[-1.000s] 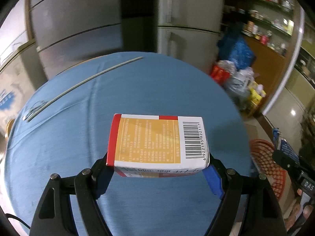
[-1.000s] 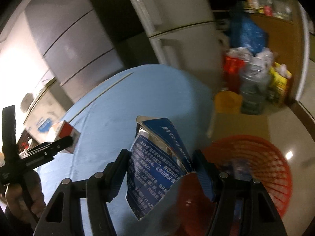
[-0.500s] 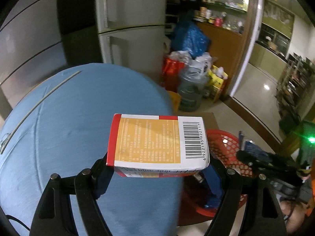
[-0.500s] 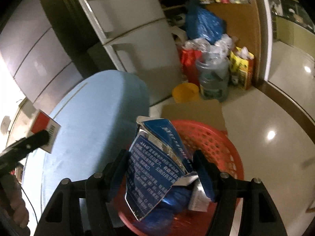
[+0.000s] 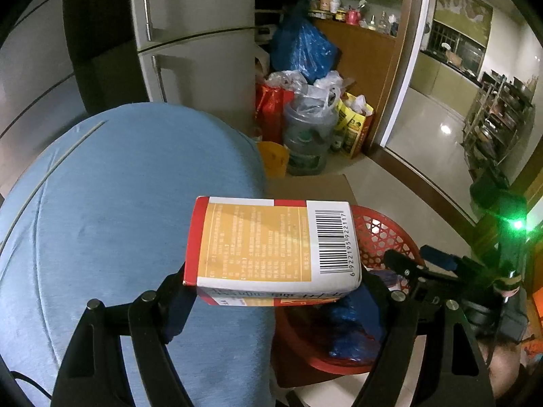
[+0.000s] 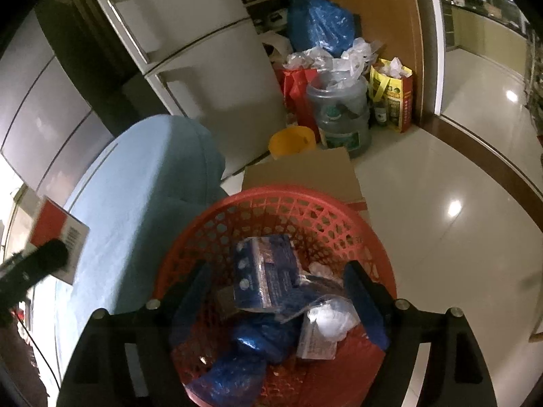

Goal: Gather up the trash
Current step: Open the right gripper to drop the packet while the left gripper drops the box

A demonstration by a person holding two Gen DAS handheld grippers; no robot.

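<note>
My left gripper (image 5: pixel 271 302) is shut on an orange, red and white box (image 5: pixel 271 240) with a barcode, held over the right edge of the blue table (image 5: pixel 118 210), beside the red mesh basket (image 5: pixel 380 237). My right gripper (image 6: pixel 276 295) is open and empty right above the red basket (image 6: pixel 271 203). The blue carton (image 6: pixel 264 278) lies inside the basket on blue and white wrappers. The box also shows at the left of the right wrist view (image 6: pixel 57 234), and the right gripper shows in the left wrist view (image 5: pixel 424 264).
The basket stands on a cardboard sheet (image 6: pixel 298 173) on the tiled floor (image 6: pixel 441 169). Behind it are a yellow bucket (image 6: pixel 292 139), a water jug (image 6: pixel 339 115), red and yellow bags and a fridge (image 6: pixel 203 68). A thin rod (image 5: pixel 51 169) lies on the table.
My right gripper swung over the basket and opened, and the blue carton dropped into it. My left gripper carried the box from above the table's middle to its right edge.
</note>
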